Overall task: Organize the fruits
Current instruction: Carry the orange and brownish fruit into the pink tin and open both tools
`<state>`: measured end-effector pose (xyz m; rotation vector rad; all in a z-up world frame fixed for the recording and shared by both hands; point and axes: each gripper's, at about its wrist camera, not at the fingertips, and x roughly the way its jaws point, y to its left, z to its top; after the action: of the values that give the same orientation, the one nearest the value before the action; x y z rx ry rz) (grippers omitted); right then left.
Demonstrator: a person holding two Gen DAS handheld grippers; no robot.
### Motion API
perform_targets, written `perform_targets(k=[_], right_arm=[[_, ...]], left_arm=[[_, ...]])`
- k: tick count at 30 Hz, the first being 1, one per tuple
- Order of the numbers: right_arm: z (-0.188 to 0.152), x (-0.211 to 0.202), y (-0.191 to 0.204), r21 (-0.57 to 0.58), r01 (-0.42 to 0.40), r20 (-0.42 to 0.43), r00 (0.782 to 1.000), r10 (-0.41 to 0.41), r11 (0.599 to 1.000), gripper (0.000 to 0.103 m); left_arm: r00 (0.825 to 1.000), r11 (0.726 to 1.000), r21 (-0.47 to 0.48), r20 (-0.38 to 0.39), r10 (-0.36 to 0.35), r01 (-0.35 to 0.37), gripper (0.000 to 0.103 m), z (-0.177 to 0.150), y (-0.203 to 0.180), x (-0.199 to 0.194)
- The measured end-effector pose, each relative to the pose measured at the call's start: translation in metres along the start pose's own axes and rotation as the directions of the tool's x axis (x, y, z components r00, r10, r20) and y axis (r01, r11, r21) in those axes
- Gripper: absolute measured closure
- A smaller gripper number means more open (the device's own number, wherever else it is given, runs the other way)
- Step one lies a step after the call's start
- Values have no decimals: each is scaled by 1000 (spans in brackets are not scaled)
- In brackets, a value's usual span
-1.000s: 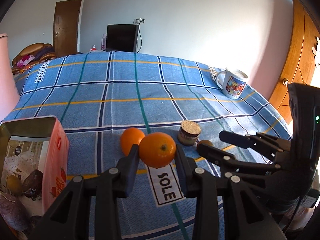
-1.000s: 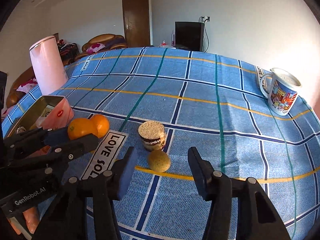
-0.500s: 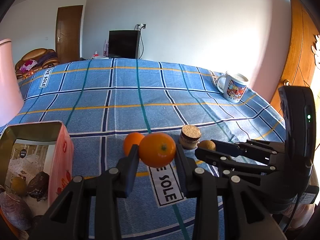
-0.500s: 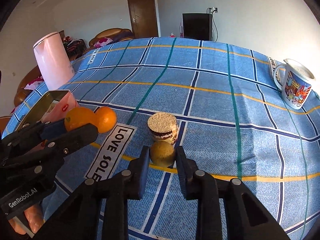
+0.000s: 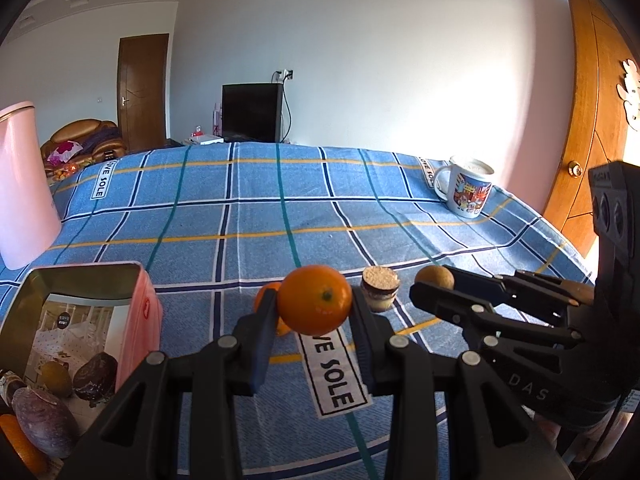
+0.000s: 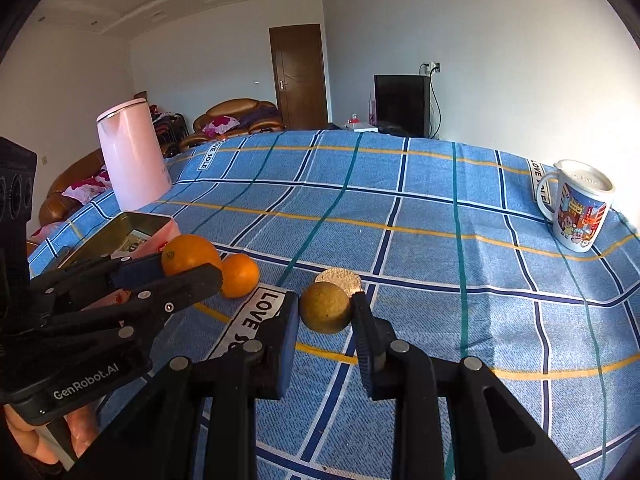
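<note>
My left gripper [image 5: 314,306] is shut on an orange [image 5: 315,299] and holds it above the blue checked tablecloth; it also shows in the right wrist view [image 6: 191,258]. A second orange [image 6: 240,275] lies on the cloth just behind it. My right gripper [image 6: 325,309] is shut on a small yellow-brown fruit [image 6: 325,307], lifted off the cloth; the fruit also shows in the left wrist view [image 5: 434,277]. An open pink tin [image 5: 138,312] with several fruits inside stands at the left.
A small cork-topped jar [image 5: 380,288] stands on the cloth between the grippers. A pink kettle [image 6: 134,158] stands at the far left. A printed mug [image 6: 578,204] stands at the far right near the table edge.
My right gripper closed on the yellow-brown fruit and lifted it off the cloth. My left gripper rose a little with the orange still held.
</note>
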<state>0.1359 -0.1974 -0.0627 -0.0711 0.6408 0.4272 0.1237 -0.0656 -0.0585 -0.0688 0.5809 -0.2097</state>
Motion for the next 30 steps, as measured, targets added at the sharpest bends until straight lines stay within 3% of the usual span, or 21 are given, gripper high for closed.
perform_targets(k=[30], right_arm=[[-6, -40, 2, -8, 35, 221, 975, -32, 999, 75]], left_arm=[[985, 994, 71, 157, 66, -78, 66, -3, -14, -28]])
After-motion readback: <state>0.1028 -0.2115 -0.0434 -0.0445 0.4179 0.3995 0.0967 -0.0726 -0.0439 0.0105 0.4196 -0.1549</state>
